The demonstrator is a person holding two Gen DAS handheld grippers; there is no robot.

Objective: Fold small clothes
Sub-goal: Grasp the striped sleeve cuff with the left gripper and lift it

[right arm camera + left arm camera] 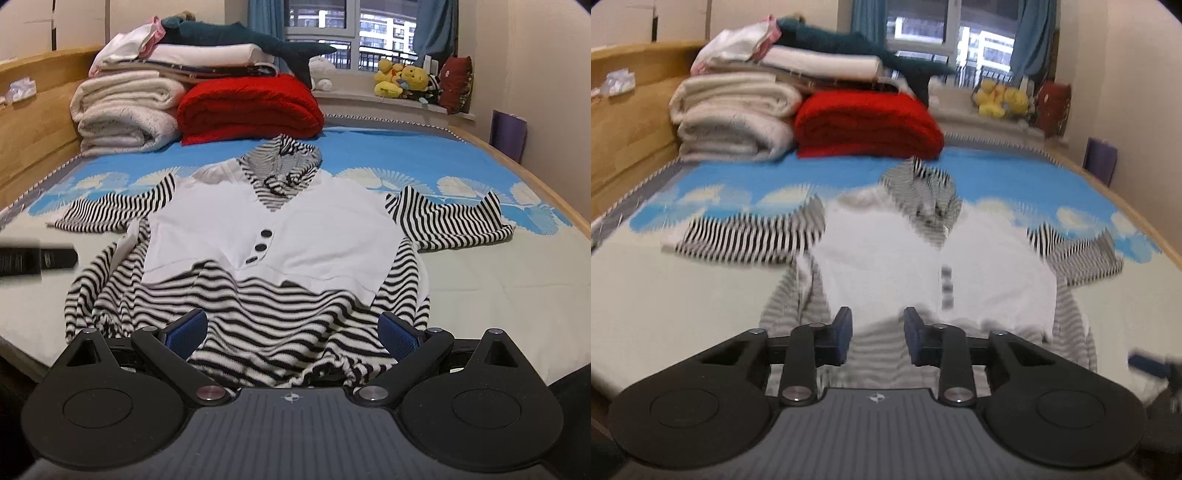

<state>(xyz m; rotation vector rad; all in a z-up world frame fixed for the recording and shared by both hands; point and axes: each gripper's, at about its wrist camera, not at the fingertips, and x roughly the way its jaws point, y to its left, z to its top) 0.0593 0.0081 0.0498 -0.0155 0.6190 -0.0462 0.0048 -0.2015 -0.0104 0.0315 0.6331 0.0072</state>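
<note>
A small hooded top (273, 236) lies spread flat on the bed, with a white buttoned front, black-and-white striped sleeves, hood and hem. It also shows, blurred, in the left wrist view (905, 258). My right gripper (291, 332) is wide open above the striped hem, holding nothing. My left gripper (877, 334) is partly open over the hem's left part, empty. The left gripper's tip shows at the left edge of the right wrist view (37, 258); the right gripper's blue pad shows at the right edge of the left wrist view (1145, 363).
The bed sheet (480, 288) is pale near me and blue with white patterns farther back. A red blanket (251, 107), rolled white blankets (122, 110) and a shark plush (236, 38) are stacked at the headboard side. Plush toys (402, 79) sit on the windowsill. A wooden bed frame (33, 122) runs along the left.
</note>
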